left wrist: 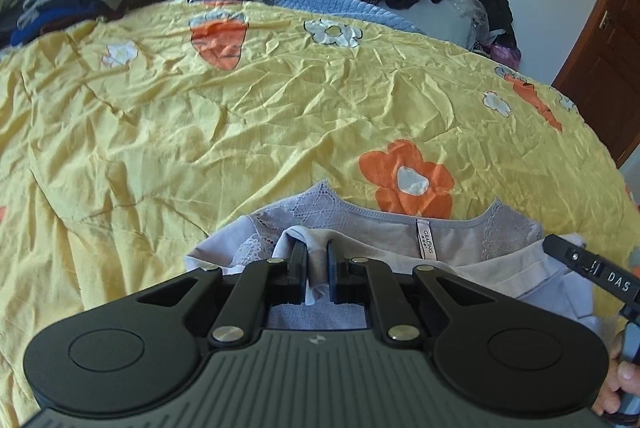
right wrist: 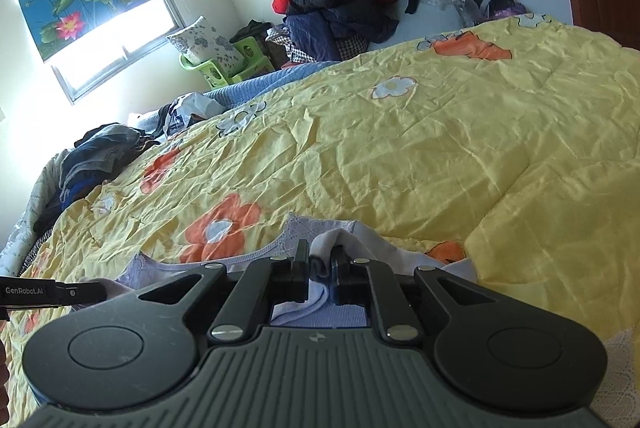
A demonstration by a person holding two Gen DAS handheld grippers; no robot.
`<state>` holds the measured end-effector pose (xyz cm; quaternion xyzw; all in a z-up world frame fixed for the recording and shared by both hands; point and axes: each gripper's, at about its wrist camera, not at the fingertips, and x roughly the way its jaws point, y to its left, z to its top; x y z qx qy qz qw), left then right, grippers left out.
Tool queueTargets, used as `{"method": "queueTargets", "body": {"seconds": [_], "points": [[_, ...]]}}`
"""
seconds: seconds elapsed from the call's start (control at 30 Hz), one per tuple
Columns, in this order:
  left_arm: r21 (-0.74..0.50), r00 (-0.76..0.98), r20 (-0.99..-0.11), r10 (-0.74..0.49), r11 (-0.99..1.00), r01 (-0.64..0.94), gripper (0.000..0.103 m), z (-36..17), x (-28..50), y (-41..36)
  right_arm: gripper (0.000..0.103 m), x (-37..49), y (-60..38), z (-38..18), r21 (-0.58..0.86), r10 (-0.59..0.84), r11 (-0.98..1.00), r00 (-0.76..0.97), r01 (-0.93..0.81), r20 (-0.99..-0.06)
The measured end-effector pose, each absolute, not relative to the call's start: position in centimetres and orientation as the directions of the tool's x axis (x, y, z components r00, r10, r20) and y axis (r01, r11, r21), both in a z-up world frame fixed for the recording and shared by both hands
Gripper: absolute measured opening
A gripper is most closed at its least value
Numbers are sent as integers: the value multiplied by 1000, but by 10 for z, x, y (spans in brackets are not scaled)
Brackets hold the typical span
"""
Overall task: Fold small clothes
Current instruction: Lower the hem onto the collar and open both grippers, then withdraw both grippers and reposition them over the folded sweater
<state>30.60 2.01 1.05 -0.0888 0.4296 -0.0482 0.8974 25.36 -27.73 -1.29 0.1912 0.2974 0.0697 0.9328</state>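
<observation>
- the garment (left wrist: pixel 400 240) is a small lilac piece with lace panels and a label at the neckline. it lies on the yellow quilt (left wrist: pixel 240 116) of the bed, at the near edge, just in front of both tools.
- the left tool (left wrist: pixel 317 268) is clenched on a bunched fold of the garment; cloth fills the narrow gap between the jaws.
- the right tool (right wrist: pixel 320 270) has a fold of the same cloth between its jaws. the gap looks a little wider, and i cannot tell if the pads press on it.
- i judge the cloth thin, light and very soft. it will sag and wrinkle, not keep a shape.
- the lace looks delicate, so a pull there may snag it.
- better places to hold are the hemmed edges or corners, one per tool, with the cloth kept taut between them.
</observation>
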Motion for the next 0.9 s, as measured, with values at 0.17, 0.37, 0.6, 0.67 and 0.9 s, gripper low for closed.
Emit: {"method": "queueTargets", "body": {"seconds": [0.17,0.37,0.6,0.67,0.9], "points": [[-345,567,-783,-257,937,-51,10,6,318,43,29,263,-284,-18,446,255,895,809,10,-530],[-526,529,-754,-389,840,-134,12,4,329,73,37,270,-293,-24,485,251,873,812,45,-527],[-607,570,-704,-424,776,-172,69,8,332,90,51,270,-295,-25,483,236,874,827,49,-510],[-584,595,-702,-391,794,-167,69,14,329,93,51,268,-296,-23,480,228,876,835,49,-502],[-508,650,-658,-380,861,-10,68,32,306,72,54,250,-289,-6,465,258,885,866,-33,-429]]}}
